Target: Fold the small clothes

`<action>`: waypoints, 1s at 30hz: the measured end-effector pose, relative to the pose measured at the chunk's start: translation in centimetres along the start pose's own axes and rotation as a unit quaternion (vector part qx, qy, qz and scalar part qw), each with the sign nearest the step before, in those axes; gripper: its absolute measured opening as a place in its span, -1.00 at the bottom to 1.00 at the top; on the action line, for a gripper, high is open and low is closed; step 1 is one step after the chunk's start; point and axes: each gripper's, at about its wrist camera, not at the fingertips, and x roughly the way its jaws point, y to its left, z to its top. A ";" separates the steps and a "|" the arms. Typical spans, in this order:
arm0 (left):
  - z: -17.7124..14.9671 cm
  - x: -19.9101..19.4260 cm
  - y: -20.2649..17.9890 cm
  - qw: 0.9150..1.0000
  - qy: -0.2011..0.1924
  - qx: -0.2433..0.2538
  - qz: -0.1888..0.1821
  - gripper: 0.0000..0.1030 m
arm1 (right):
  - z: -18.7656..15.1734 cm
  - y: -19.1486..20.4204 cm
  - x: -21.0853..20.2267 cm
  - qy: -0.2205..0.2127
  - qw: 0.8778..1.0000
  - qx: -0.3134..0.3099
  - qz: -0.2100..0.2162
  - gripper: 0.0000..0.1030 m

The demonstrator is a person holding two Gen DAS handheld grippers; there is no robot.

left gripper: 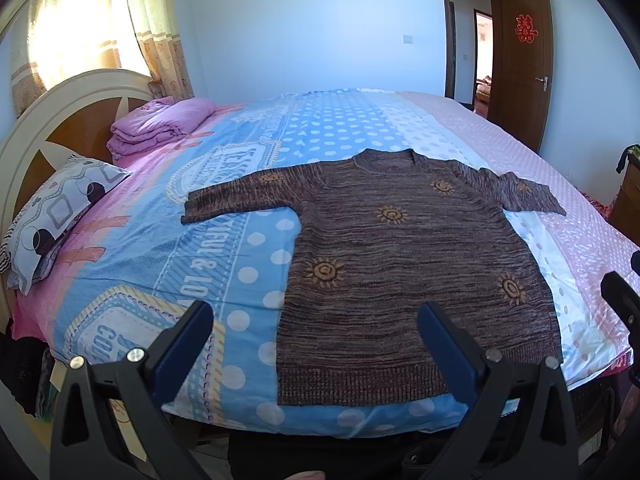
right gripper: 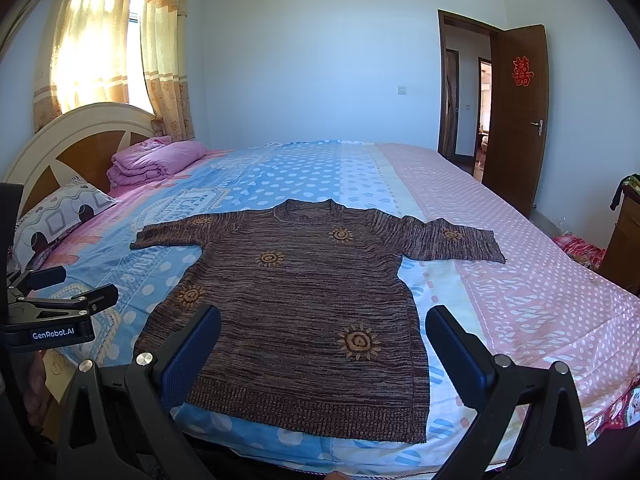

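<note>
Left tongs [left gripper: 316, 344]: spread wide and holding nothing, poised above the near edge of the bed, its blue pads framing the hem's left corner, likely so it can drop onto that side.

Right tongs [right gripper: 324, 348]: also spread wide and holding nothing, hovering over the hem's right half; the left device shows at the left rim of this view, so the two sit side by side, one per side of the garment.

Hem [left gripper: 360, 380]: ribbed band lying closest to the person, parallel to the bed's edge, which puts the bottom corners within the easiest reach.

Sweater [left gripper: 404, 256]: brown knit with orange sun motifs, laid flat and face up on the bed, collar away from the person; spread out this way, no fold appears to be made yet.

Sleeves: left sleeve [left gripper: 240, 196] and right sleeve [right gripper: 452, 240] both stretched outward to the sides, flat on the cover, ready to be turned in over the body.

Collar [right gripper: 308, 210]: at the far end of the garment, pointing at the wall.

Bed [right gripper: 520, 300]: blue-dotted and pink cover, smooth under the sweater, serving as the work surface.

Pillow [left gripper: 56, 216]: patterned, against the headboard, well apart from the sweater.

Pink blanket [left gripper: 156, 124]: folded stack beside the pillow, out of the way.

Door [right gripper: 518, 112]: open, beyond the bed.
</note>
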 end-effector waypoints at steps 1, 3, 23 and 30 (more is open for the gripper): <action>0.0 0.0 0.0 1.000 0.000 0.000 0.000 1.00 | 0.0 0.0 0.0 0.000 1.000 -0.001 0.001 0.98; 0.0 0.2 0.0 1.000 0.002 0.002 0.000 1.00 | 0.1 0.1 0.1 0.000 1.000 -0.001 0.004 0.98; 4.0 9.6 -2.9 0.998 0.002 0.069 0.011 1.00 | 0.3 -7.4 11.3 0.041 0.998 0.037 0.008 0.98; 6.6 16.7 -4.5 0.996 0.012 0.078 0.046 1.00 | 1.7 -17.7 18.6 0.084 0.989 0.109 -0.060 0.98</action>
